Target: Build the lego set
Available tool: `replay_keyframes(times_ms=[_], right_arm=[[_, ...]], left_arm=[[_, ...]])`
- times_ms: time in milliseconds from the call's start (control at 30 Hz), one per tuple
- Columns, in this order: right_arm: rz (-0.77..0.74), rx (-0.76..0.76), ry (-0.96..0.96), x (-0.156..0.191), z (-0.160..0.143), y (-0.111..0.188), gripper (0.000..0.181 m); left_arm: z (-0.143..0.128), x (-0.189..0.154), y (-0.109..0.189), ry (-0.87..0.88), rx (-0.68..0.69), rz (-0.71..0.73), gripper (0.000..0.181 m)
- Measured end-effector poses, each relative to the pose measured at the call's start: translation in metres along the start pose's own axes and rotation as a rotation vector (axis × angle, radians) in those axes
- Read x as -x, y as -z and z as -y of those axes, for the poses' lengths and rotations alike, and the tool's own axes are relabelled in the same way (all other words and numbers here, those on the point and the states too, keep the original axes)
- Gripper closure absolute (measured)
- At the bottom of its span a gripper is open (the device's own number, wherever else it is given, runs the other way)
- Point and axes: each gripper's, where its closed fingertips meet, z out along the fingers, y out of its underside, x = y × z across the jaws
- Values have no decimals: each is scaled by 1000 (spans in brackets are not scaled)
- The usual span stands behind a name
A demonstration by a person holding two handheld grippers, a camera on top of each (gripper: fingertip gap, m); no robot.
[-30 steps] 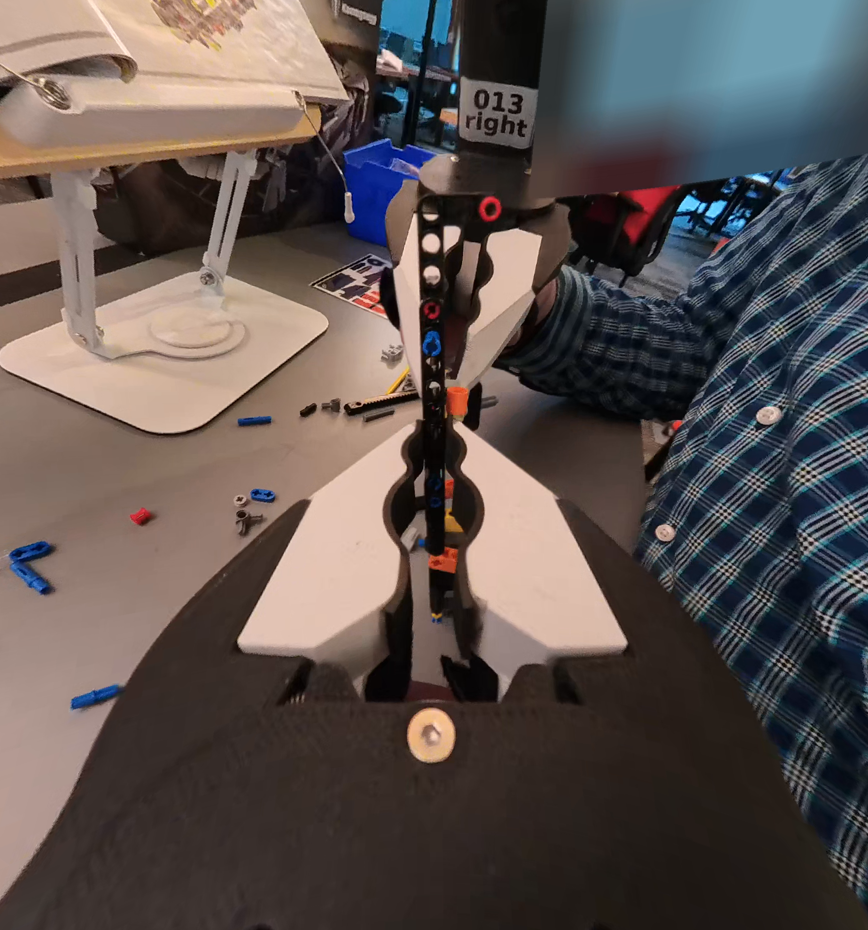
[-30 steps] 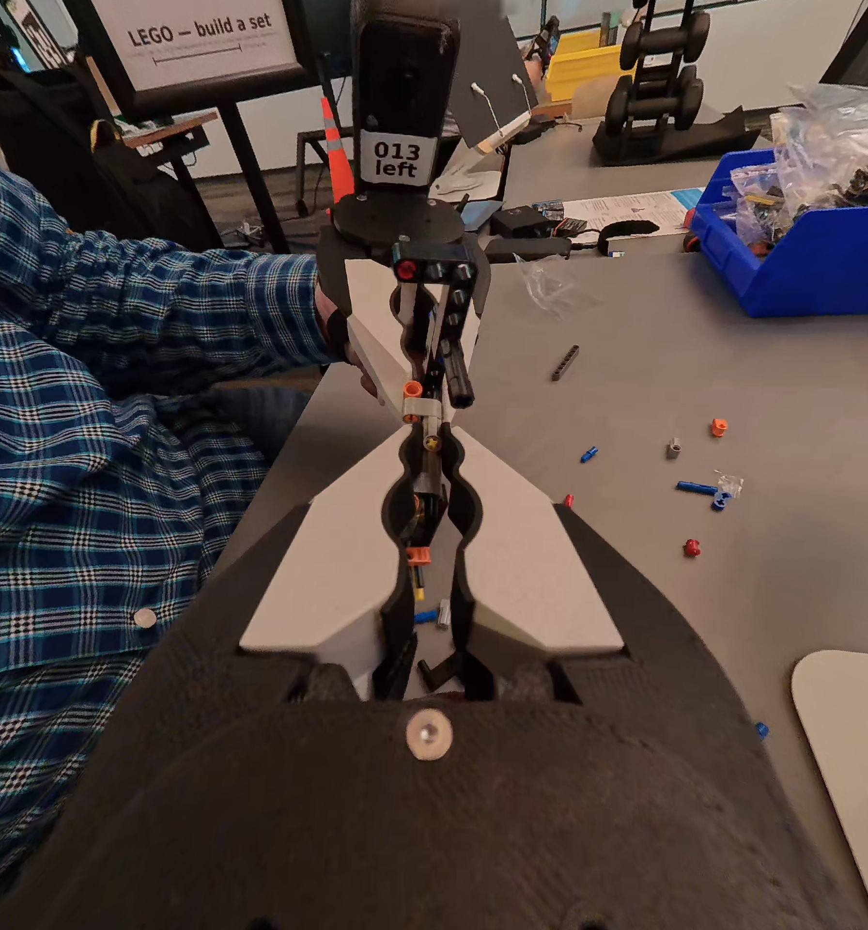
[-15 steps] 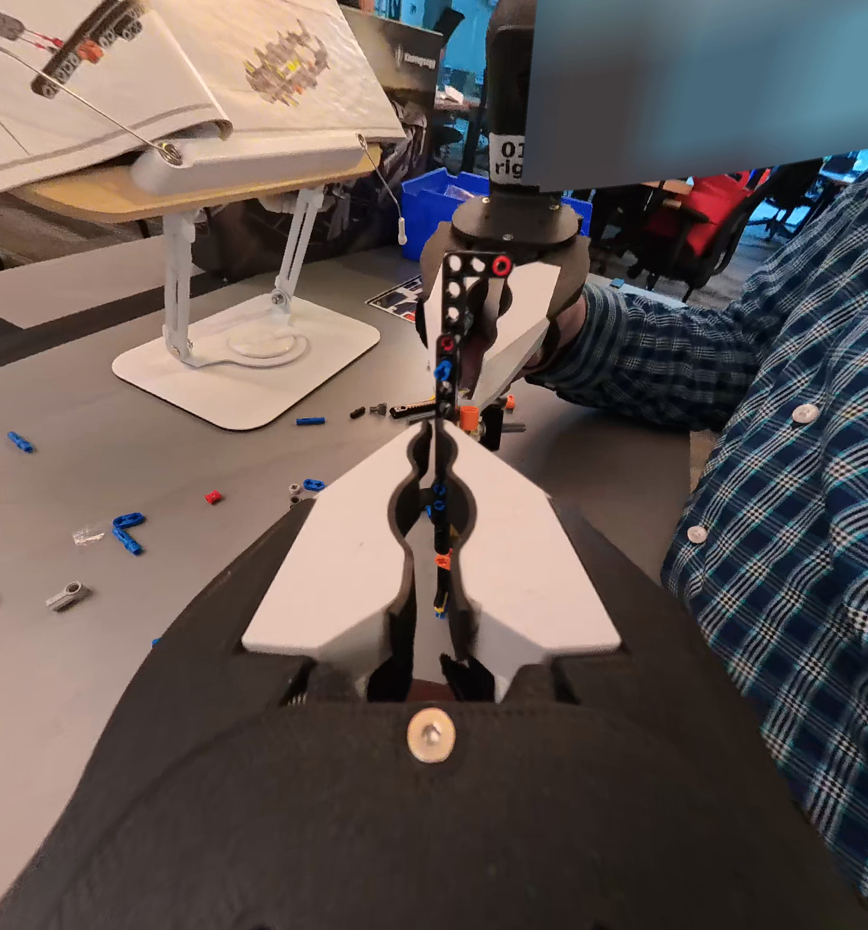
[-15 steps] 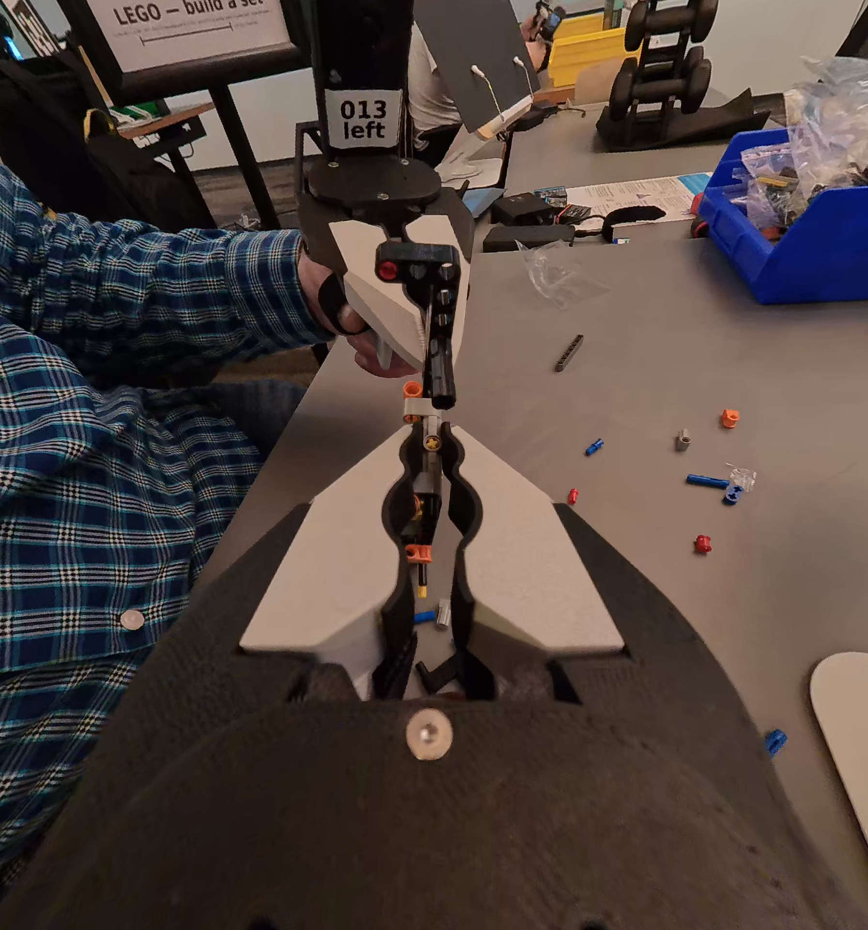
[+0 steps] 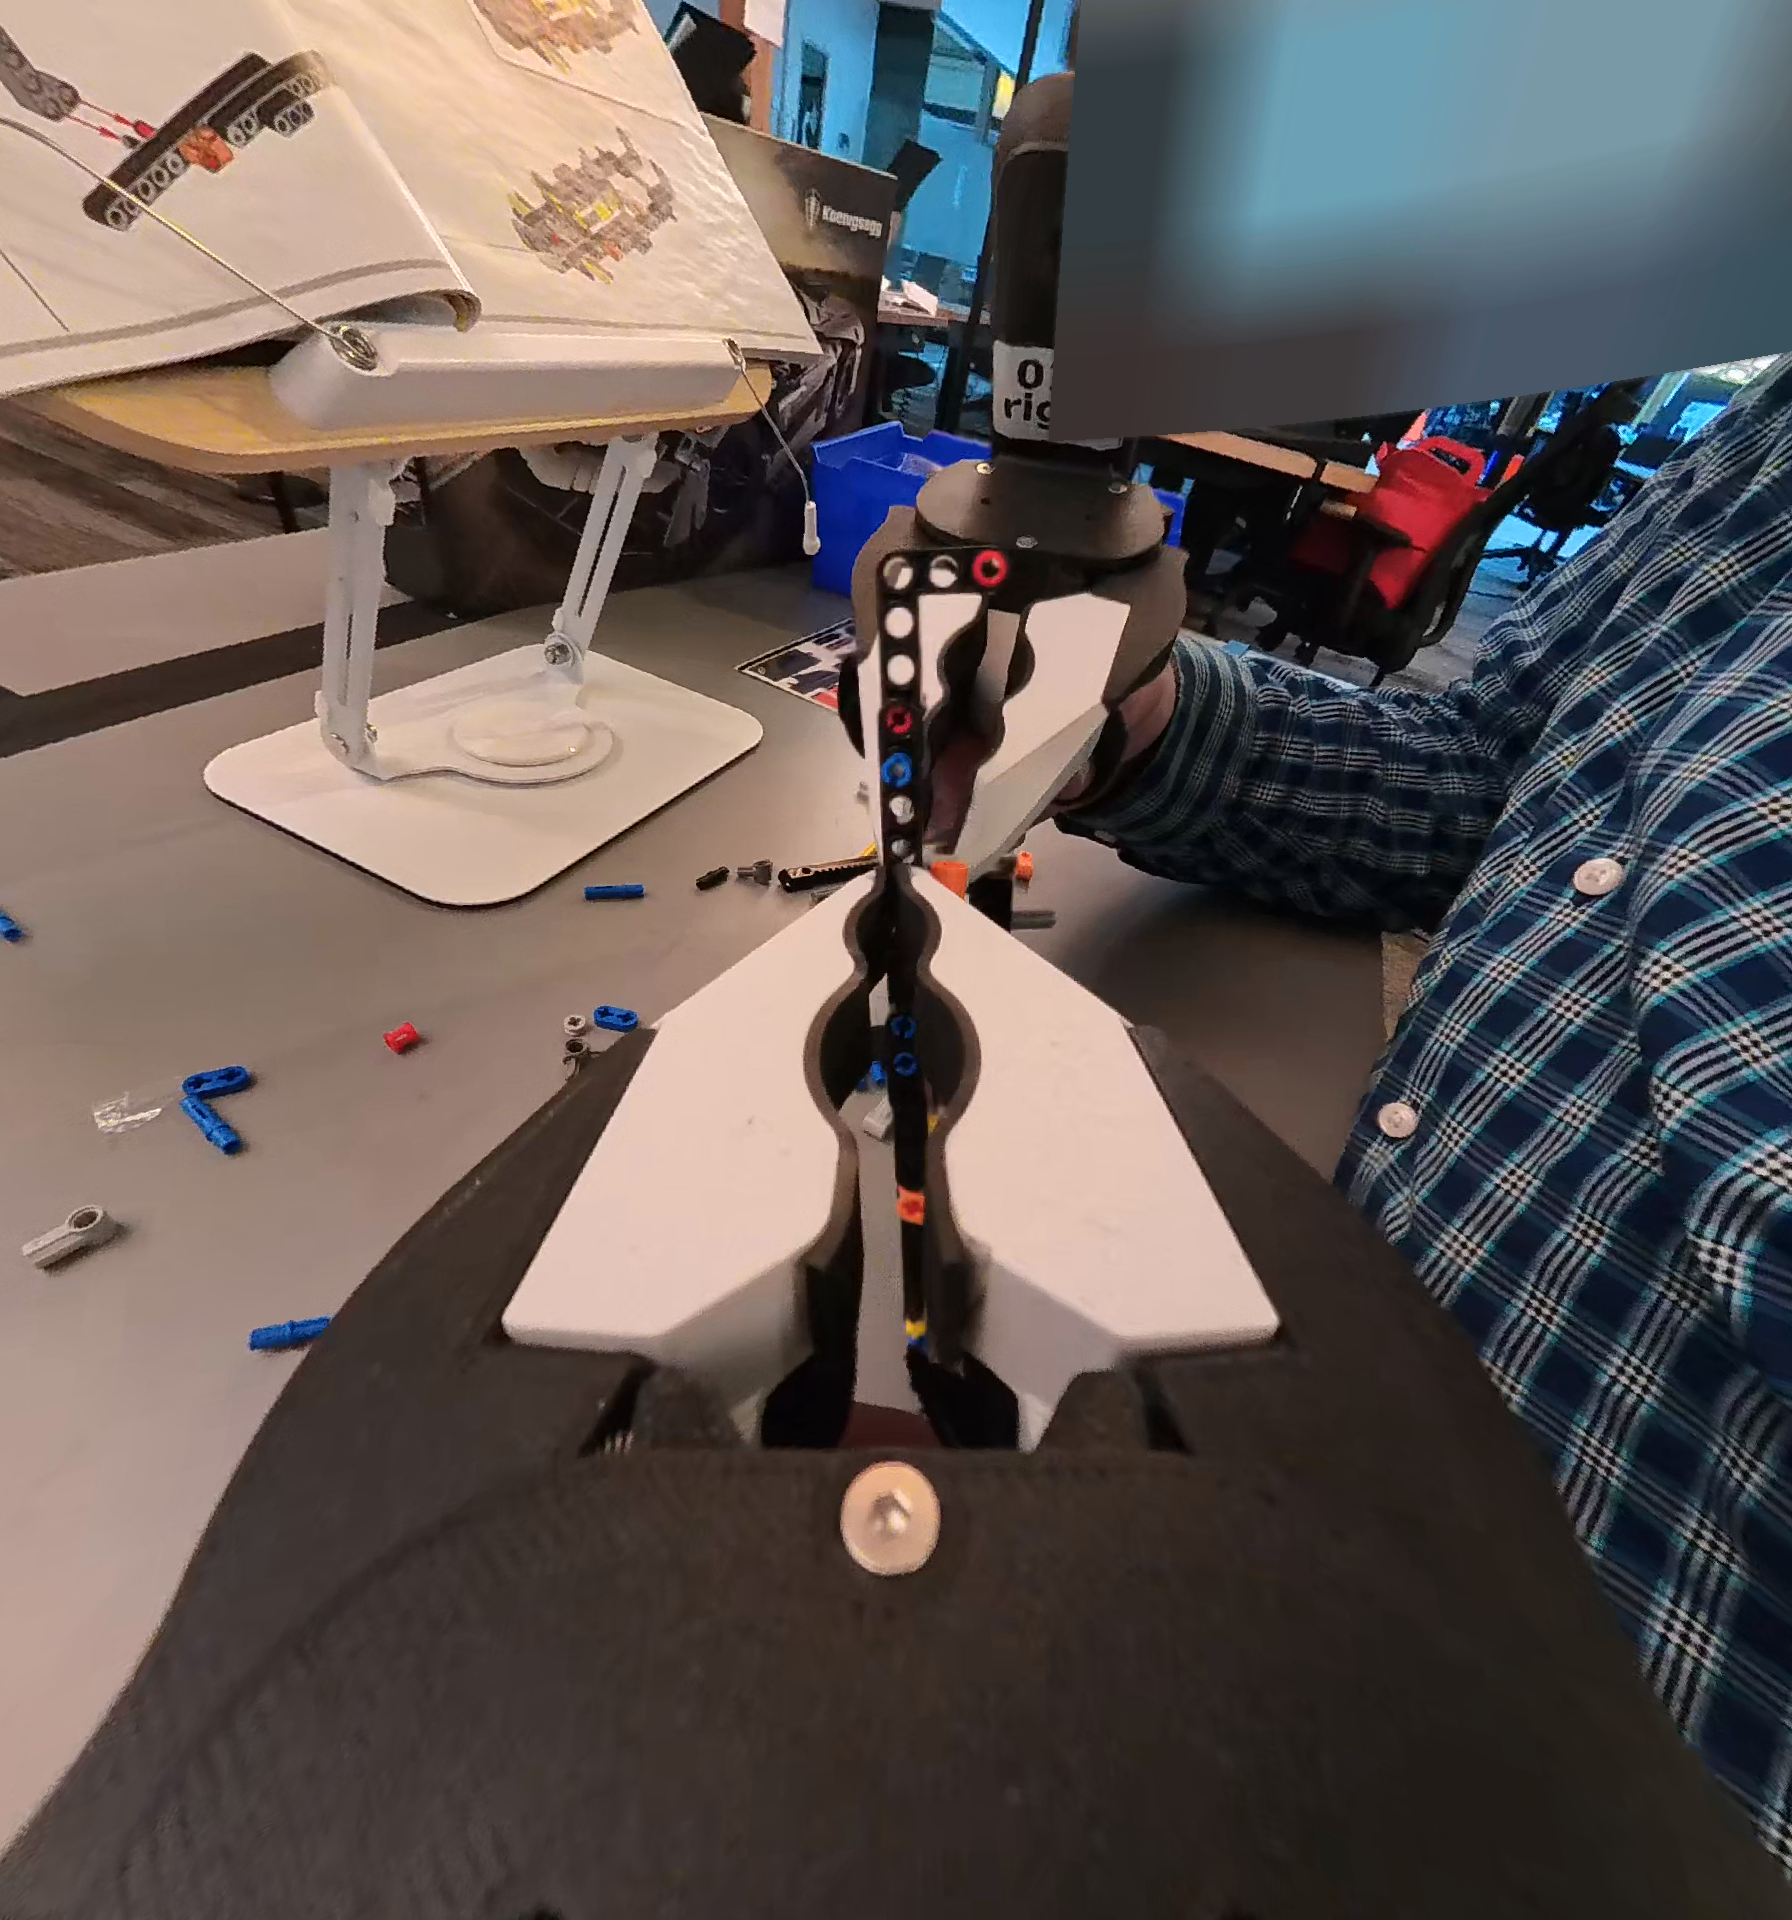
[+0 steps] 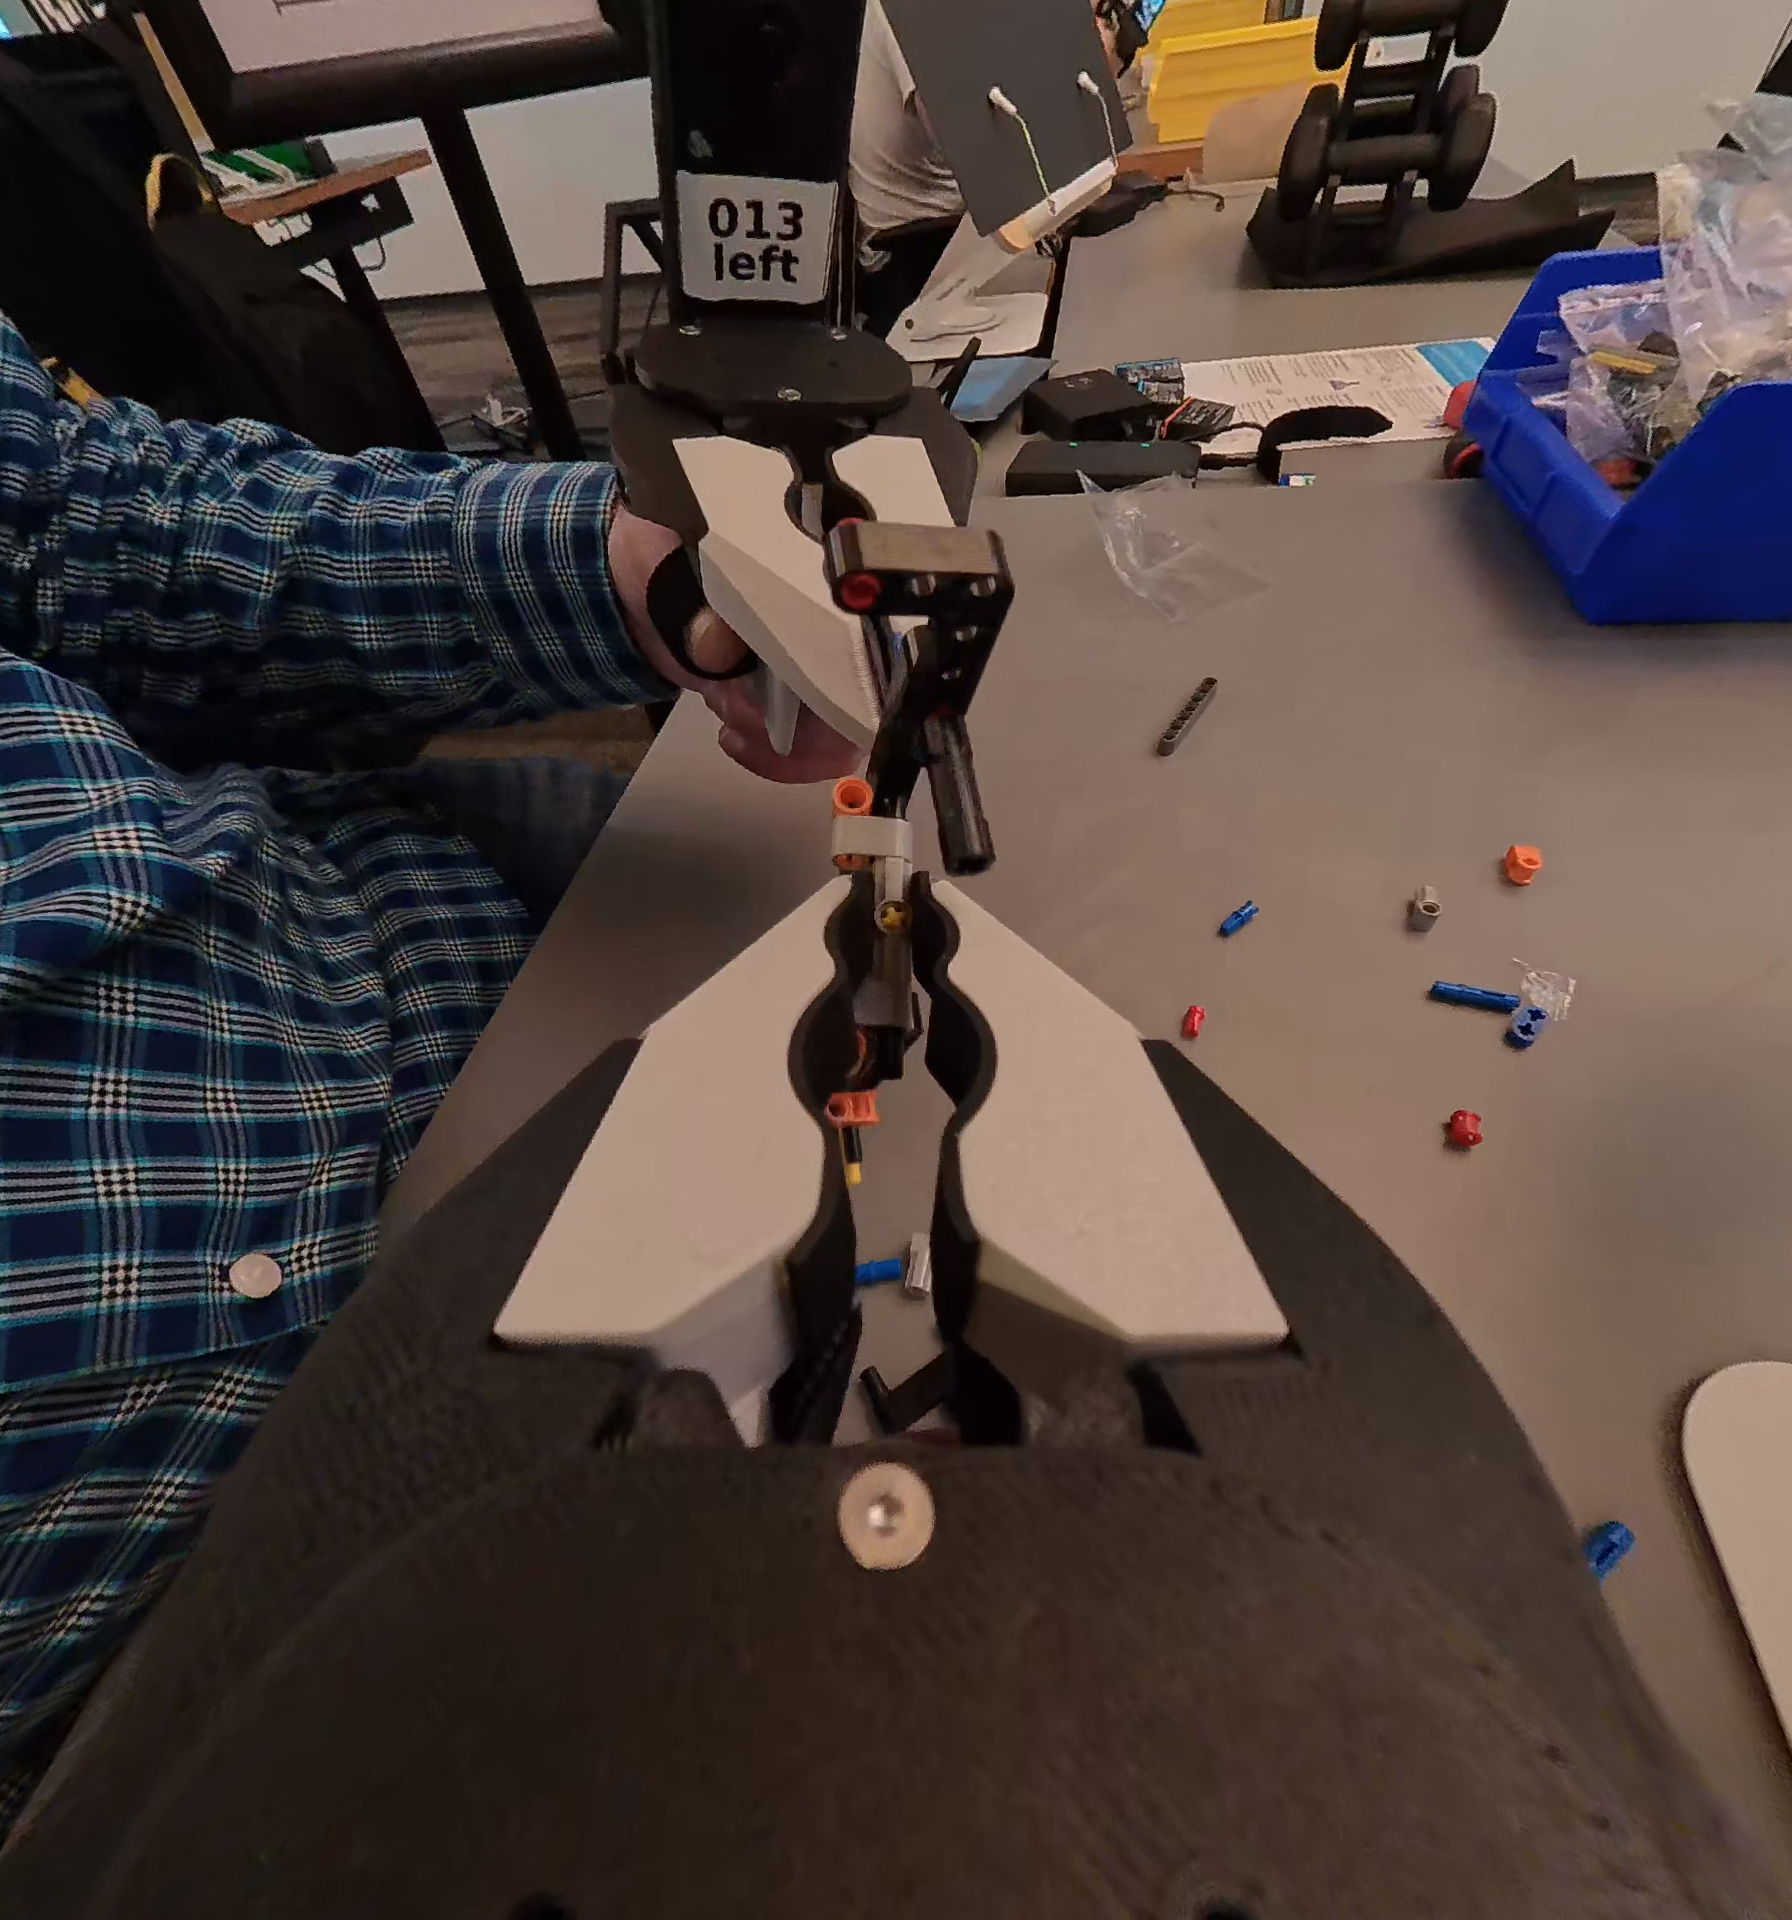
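Note:
My left gripper (image 5: pixel 897 883) is shut on a long black L-shaped beam (image 5: pixel 900 665) with red and blue pins, which sticks out past its fingertips. My right gripper (image 6: pixel 887 883) is shut on a small grey, orange and yellow assembly (image 6: pixel 871 840). The two grippers face each other above the table's near edge. In the right wrist view the black beam (image 6: pixel 939 665) slopes down from the left gripper (image 6: pixel 835 727) and meets the small assembly at my right fingertips. I cannot tell whether they are joined. The right gripper (image 5: pixel 965 847) shows just behind the beam in the left wrist view.
A white book stand (image 5: pixel 476 790) holds the open instruction booklet (image 5: pixel 404 208) at back left. Loose blue pins (image 5: pixel 211 1107), a red bush (image 5: pixel 401 1037) and a grey connector (image 5: pixel 71 1236) lie on the grey table. A blue bin (image 6: pixel 1681 499) of bagged parts and a black beam (image 6: pixel 1186 715) lie to the right. A plaid sleeve (image 6: pixel 300 582) is at the table edge. The grippers are tip to tip, or close to it. Between my right fingertips and the grey connector (image 5: pixel 71 1236) there is roughly 20 cm. It is also in sight in the right wrist view (image 6: pixel 1424 904).
The grippers have drawn a little apart while both stay shut. The left wrist view has swung to show more of the book stand. The black beam now leans more in the right wrist view.

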Motion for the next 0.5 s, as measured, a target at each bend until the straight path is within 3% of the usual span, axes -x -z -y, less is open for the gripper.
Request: replay_keyframes(times_ms=[500], right_arm=[[-19,-26,39,0,3,-3,177]], left_arm=[[2,0,3,61,-61,0,181]])
